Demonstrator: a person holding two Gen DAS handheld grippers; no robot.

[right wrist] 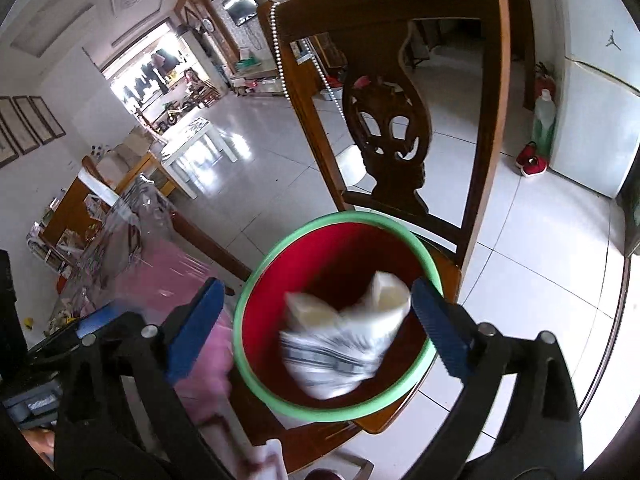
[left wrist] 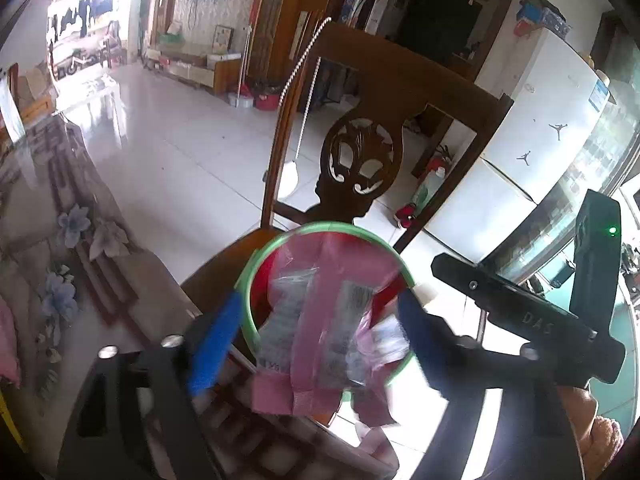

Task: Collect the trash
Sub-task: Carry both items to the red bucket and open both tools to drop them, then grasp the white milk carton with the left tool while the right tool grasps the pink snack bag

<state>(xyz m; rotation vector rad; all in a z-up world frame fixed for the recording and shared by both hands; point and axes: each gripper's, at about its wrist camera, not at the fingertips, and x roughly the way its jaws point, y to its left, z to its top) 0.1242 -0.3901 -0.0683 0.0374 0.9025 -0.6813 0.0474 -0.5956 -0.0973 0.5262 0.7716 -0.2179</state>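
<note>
Pink wrapper point(left wrist: 320, 320), blurred, hides the red bin point(right wrist: 340, 264) between spread left claw point(left wrist: 316, 336); right claw point(right wrist: 316, 332) spread too.

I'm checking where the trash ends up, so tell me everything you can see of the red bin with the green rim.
The red bin is a round, plastic-looking container with a light green rim, standing upright and open on the seat of the wooden chair, in front of its carved back. A white crumpled wrapper, blurred, appears over its mouth; whether it has landed inside is unclear. In the left wrist view a pink wrapper hides much of the opening.
</note>
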